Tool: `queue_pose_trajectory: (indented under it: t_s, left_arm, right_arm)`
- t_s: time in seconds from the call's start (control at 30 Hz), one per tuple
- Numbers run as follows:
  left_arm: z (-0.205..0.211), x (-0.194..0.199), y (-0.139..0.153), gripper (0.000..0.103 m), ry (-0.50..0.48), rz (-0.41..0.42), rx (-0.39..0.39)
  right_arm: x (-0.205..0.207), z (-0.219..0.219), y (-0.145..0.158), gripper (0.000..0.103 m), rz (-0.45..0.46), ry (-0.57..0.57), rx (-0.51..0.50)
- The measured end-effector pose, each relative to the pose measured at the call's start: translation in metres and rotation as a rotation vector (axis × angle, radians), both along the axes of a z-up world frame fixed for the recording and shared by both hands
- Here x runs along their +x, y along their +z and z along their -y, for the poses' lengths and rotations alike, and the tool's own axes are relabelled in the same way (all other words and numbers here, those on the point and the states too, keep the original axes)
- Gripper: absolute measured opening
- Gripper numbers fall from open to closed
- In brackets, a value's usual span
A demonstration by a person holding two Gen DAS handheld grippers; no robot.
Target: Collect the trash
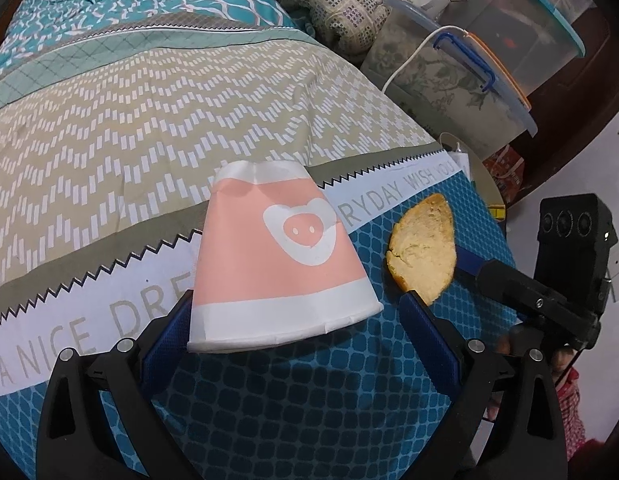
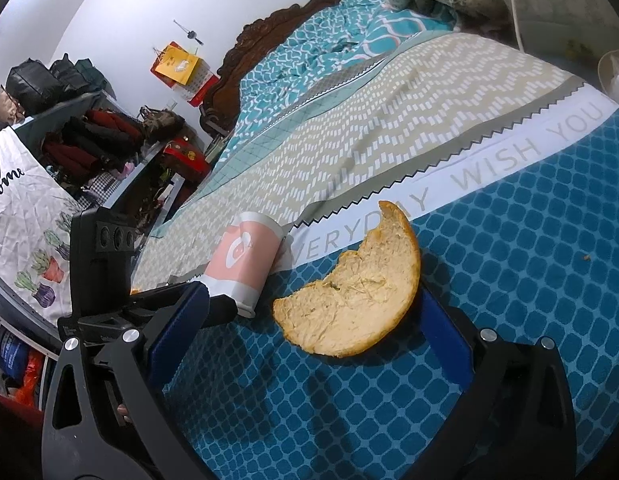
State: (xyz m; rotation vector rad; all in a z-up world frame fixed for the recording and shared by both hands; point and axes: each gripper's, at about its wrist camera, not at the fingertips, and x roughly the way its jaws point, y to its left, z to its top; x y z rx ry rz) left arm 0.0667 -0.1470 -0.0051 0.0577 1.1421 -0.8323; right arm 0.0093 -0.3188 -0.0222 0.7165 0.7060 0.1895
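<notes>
Lying on the bed (image 1: pixel 109 128): paper cup (image 1: pixel 277 260) between wide left gripper (image 1: pixel 297 320) jaws, contact unclear; peel (image 2: pixel 353 296) between wide, empty right gripper (image 2: pixel 309 320) jaws. Storage boxes (image 1: pixel 449 80) beyond.

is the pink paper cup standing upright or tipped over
Tipped over. The paper cup lies on its side on the bedspread, its white rim facing the camera and its narrow base pointing away up the bed.

Left gripper (image 1: pixel 297 312) open around pink paper cup (image 1: pixel 277 260) lying on bedspread (image 1: pixel 109 100); contact apparently absent; peel (image 1: pixel 423 248) beside.
</notes>
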Motion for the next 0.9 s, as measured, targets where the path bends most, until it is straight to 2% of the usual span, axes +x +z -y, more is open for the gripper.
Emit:
queue_pose_trajectory:
  t_s: [0.17, 0.27, 0.5, 0.53, 0.7, 0.73, 0.8, 0.83, 0.87, 0.9]
  left_arm:
    - [-0.003, 0.000, 0.001, 0.094, -0.004, -0.011, 0.002]
    - [-0.013, 0.004, 0.004, 0.094, 0.034, -0.044, 0.000]
    - [-0.042, 0.018, 0.025, 0.093, 0.096, -0.037, -0.101]
    - [-0.042, 0.020, 0.026, 0.091, 0.093, -0.045, -0.104]
    - [-0.031, 0.029, 0.012, 0.066, 0.086, -0.103, -0.073]
    - [-0.030, 0.031, 0.008, 0.060, 0.089, -0.119, -0.071]
    - [-0.031, 0.030, 0.003, 0.057, 0.102, -0.140, -0.088]
    - [-0.030, 0.030, 0.002, 0.048, 0.098, -0.156, -0.095]
    - [-0.028, 0.029, 0.000, 0.042, 0.093, -0.174, -0.102]
    - [-0.025, 0.028, -0.001, 0.040, 0.094, -0.183, -0.109]
  right_arm:
    - [0.000, 0.000, 0.000, 0.099, -0.003, 0.000, -0.007]
    - [0.000, 0.002, 0.000, 0.099, 0.002, -0.003, -0.005]
    - [-0.008, 0.004, -0.001, 0.099, -0.050, -0.094, -0.054]
    - [-0.010, 0.004, -0.002, 0.098, -0.054, -0.102, -0.053]
    - [-0.014, 0.011, -0.003, 0.092, -0.068, -0.126, -0.041]
    - [-0.014, 0.012, -0.004, 0.088, -0.072, -0.132, -0.037]
    - [-0.012, 0.015, -0.006, 0.076, -0.086, -0.143, -0.033]
    - [-0.010, 0.017, -0.007, 0.064, -0.094, -0.143, -0.028]
    - [-0.008, 0.019, -0.010, 0.047, -0.107, -0.135, -0.015]
    - [-0.007, 0.018, -0.011, 0.038, -0.115, -0.137, -0.010]
